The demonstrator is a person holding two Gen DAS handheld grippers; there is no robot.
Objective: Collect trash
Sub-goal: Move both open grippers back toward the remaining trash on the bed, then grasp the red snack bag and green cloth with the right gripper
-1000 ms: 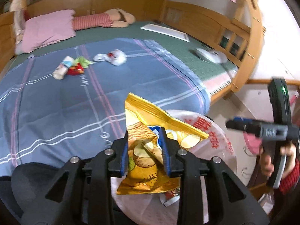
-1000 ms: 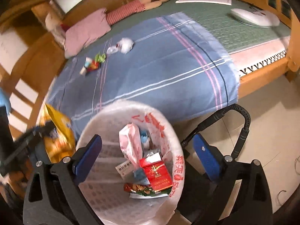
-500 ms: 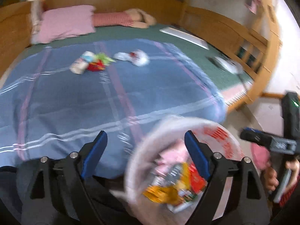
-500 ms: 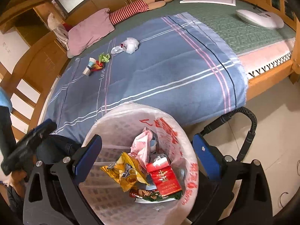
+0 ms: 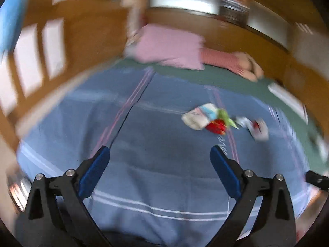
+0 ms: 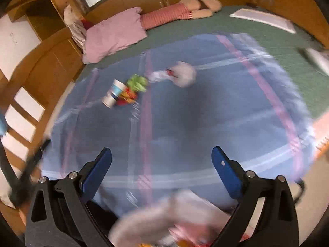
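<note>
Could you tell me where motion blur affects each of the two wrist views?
Left wrist view: blur smears nearly everything, the trash pile and wooden frame included; only the left gripper stays crisp. Right wrist view: the pink pillow is fairly sharp, while the blanket and lined bin below are streaked.

Blanket (image 6: 205,113): blue, crossed by white and pink stripes. Bed sheet (image 6: 257,39) beneath it: dark green. Pillow (image 6: 115,39): pale pink. Stuffed toy (image 6: 185,12) beside the pillow: red-and-white striped body, beige limbs. Bed frame (image 6: 51,65): honey-brown wood. Paper cup (image 6: 114,95): white with a light blue band. Wrappers next to the cup: one bright green (image 6: 136,83), one red with yellow (image 6: 126,99). Crumpled bag (image 6: 183,74): white with a red spot. Bin liner (image 6: 164,212): translucent white; blurred. Left tongs (image 5: 159,164) and right tongs (image 6: 161,162): black arms, dark blue pads.
</note>
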